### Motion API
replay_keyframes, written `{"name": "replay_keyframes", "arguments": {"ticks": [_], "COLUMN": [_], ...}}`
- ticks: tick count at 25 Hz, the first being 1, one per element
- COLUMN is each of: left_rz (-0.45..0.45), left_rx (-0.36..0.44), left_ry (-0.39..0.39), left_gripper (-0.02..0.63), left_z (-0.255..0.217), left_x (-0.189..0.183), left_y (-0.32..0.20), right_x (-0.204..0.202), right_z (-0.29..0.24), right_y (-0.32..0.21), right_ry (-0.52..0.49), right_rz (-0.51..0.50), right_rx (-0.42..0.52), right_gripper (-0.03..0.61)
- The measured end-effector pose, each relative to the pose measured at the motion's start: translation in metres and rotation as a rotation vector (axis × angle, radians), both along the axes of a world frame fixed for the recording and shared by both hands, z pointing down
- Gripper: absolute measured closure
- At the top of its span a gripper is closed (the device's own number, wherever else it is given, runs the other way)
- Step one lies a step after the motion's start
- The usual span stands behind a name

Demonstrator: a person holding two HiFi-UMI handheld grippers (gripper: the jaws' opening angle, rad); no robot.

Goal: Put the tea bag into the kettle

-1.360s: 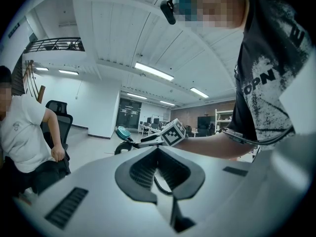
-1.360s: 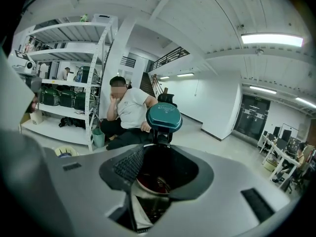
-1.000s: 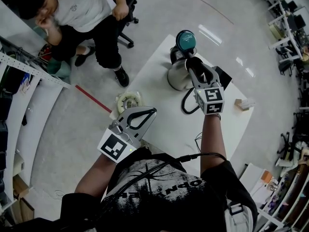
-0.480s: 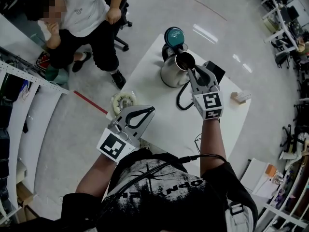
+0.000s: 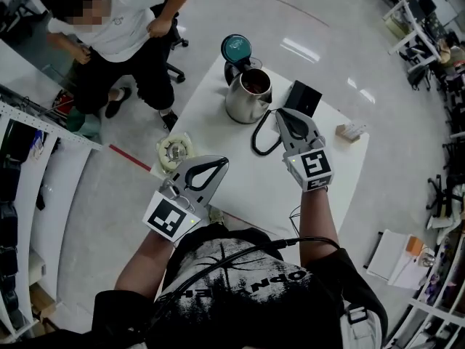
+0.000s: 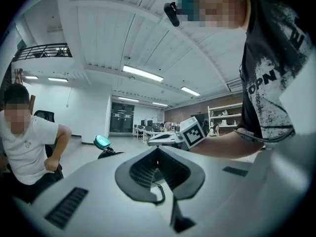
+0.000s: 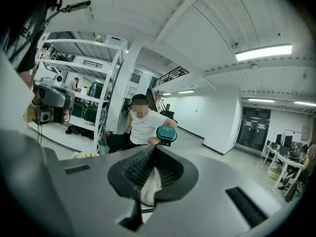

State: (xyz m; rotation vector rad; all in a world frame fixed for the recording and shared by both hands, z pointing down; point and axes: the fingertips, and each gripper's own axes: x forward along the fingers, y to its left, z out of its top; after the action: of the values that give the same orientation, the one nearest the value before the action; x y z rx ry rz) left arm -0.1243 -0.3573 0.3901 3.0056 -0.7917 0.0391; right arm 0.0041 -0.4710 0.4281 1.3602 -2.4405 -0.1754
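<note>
The rounded steel kettle (image 5: 243, 100) stands lid-open at upper centre of the white table (image 5: 247, 184). No tea bag shows, so it is probably inside the dark mouth. The right tongs (image 5: 282, 116), just below-right of it, have just been closing and are clenched on nothing. The left tongs (image 5: 222, 164), lower left, are clenched and empty too. Back off above the looped black cord (image 5: 253, 135) without nudging the kettle

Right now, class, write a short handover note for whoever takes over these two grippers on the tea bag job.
Left gripper: fingers shut, empty, over the table.
Right gripper: fingers just closed, empty, beside the kettle.
Kettle stands on the table, lid open.
No tea bag visible outside; something dark inside the kettle, cannot tell what.
To do: check inside, then close lid.
</note>
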Motion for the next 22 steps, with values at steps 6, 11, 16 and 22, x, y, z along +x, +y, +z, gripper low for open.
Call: {"name": "replay_keyframes", "arguments": {"ticks": [6, 11, 16, 22], "left_rz": [-0.018, -0.021, -0.01, 0.0], "left_rx": [0.03, 0.049, 0.058, 0.064], "left_ry": [-0.004, 0.003, 0.01, -0.009], "left_gripper": [0.603, 0.603, 0.603, 0.603], "left_z": [-0.016, -0.026, -0.03, -0.03], "left_x": [0.023, 0.047, 0.075, 0.099], "left_y": [0.022, 0.045, 0.07, 0.092], "right_x": [0.02, 0.047, 0.066, 0.083], "right_z": [-0.013, -0.019, -0.038, -0.038], "right_y": [0.056, 0.103, 0.156, 0.21], "right_ry": [-0.06, -0.079, -0.135, -0.168], "right_rz": [-0.047, -0.052, -0.123, -0.182], "right_rx": [0.015, 0.019, 0.086, 0.089], "right_gripper": [0.568, 0.568, 0.568, 0.568]}}
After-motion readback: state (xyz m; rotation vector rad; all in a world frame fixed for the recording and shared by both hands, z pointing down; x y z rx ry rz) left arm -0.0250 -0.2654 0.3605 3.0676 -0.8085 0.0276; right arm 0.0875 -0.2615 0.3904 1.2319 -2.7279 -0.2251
